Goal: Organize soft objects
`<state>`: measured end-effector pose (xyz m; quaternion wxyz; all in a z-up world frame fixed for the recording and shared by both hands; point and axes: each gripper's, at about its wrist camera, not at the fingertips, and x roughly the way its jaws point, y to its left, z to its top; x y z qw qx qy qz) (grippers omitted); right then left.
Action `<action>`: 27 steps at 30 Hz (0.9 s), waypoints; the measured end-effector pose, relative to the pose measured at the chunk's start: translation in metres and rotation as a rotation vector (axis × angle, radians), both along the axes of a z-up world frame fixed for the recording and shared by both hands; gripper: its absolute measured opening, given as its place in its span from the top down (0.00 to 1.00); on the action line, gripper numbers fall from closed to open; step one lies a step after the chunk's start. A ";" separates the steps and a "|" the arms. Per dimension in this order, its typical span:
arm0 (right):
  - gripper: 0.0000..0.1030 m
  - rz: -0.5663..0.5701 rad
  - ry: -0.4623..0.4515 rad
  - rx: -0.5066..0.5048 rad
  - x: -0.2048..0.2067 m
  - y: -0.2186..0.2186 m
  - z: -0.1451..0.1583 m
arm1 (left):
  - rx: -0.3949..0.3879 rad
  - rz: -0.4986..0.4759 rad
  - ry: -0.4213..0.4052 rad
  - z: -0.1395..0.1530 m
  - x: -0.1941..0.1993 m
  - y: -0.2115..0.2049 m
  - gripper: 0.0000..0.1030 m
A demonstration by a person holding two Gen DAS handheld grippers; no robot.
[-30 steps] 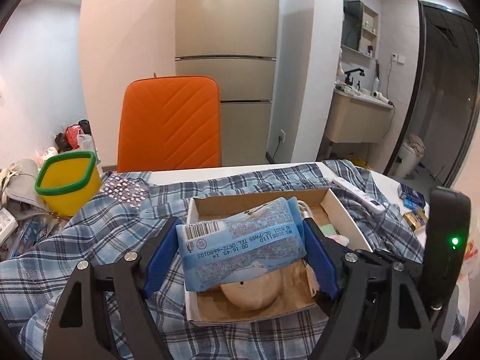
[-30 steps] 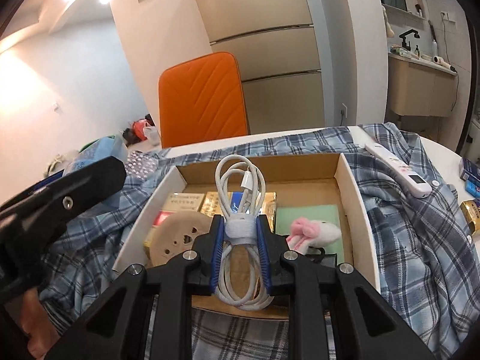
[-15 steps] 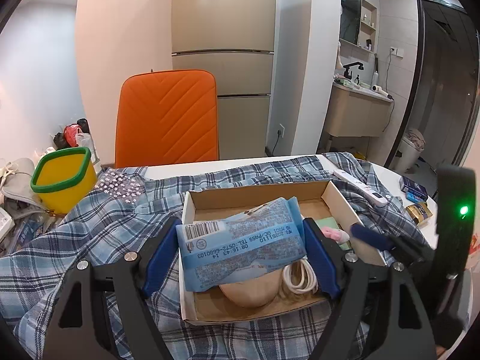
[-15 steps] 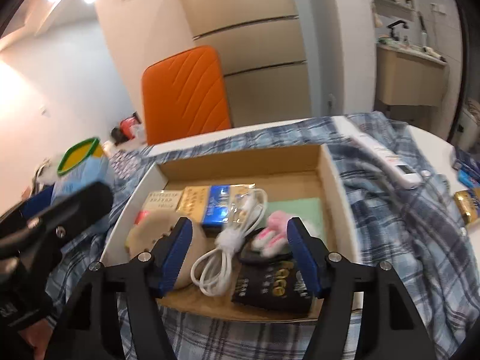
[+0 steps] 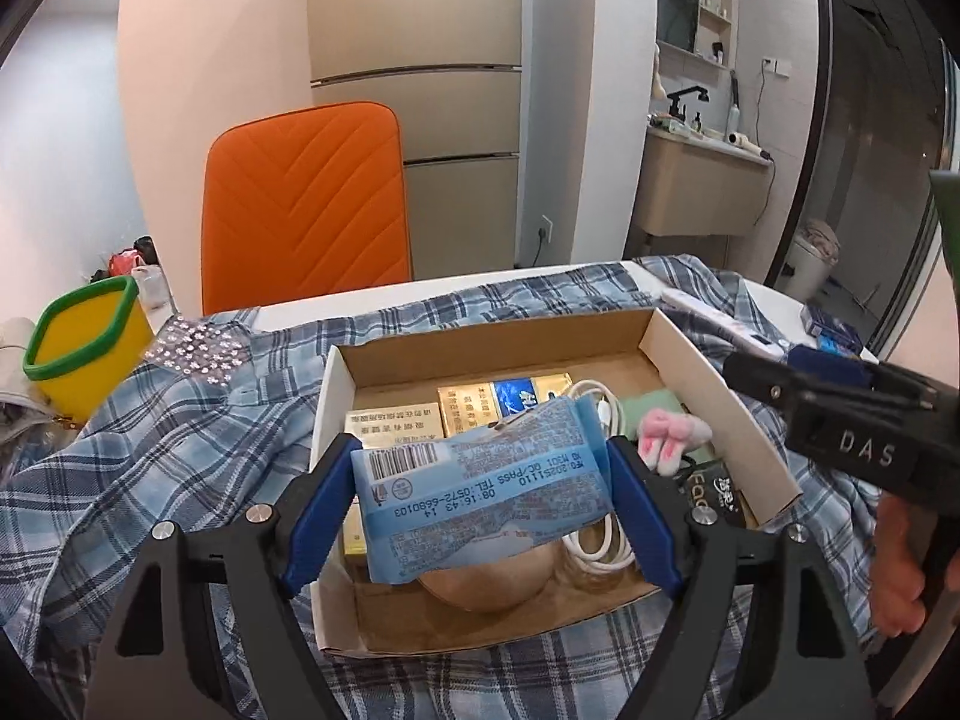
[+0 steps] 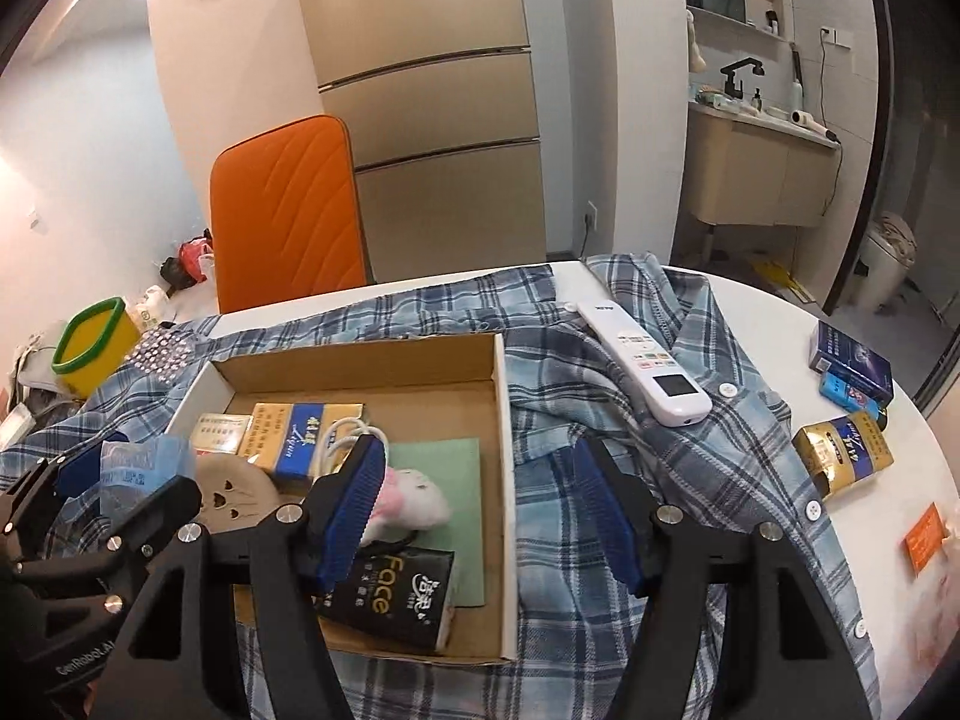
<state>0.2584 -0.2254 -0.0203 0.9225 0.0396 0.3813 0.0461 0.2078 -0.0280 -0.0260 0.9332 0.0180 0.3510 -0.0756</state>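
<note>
Your left gripper point(image 5: 480, 510), jaws easing apart, holds the blue tissue pack point(image 5: 480, 492) over the part-filled cardboard box point(image 5: 720, 396), while your right gripper point(image 6: 480, 516) hangs open and empty, so placing remains.

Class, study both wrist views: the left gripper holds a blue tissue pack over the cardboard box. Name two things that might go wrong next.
1. The jaws of the left gripper are opening around the blue plastic tissue pack; it may drop askew onto the white coiled cable.
2. The crowded brown cardboard box leaves little bare floor, so the pack may perch on top.
</note>
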 end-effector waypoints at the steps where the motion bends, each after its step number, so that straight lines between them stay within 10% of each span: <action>1: 0.34 -0.001 0.001 0.000 0.000 -0.001 0.000 | -0.002 0.001 0.004 -0.001 0.000 0.000 0.18; 7: 0.34 0.008 -0.020 0.002 -0.001 0.002 0.003 | 0.019 0.010 -0.060 0.004 -0.007 -0.001 0.01; 27: 0.34 0.041 -0.255 -0.006 -0.065 0.005 0.068 | -0.007 0.072 -0.391 0.083 -0.090 0.010 0.01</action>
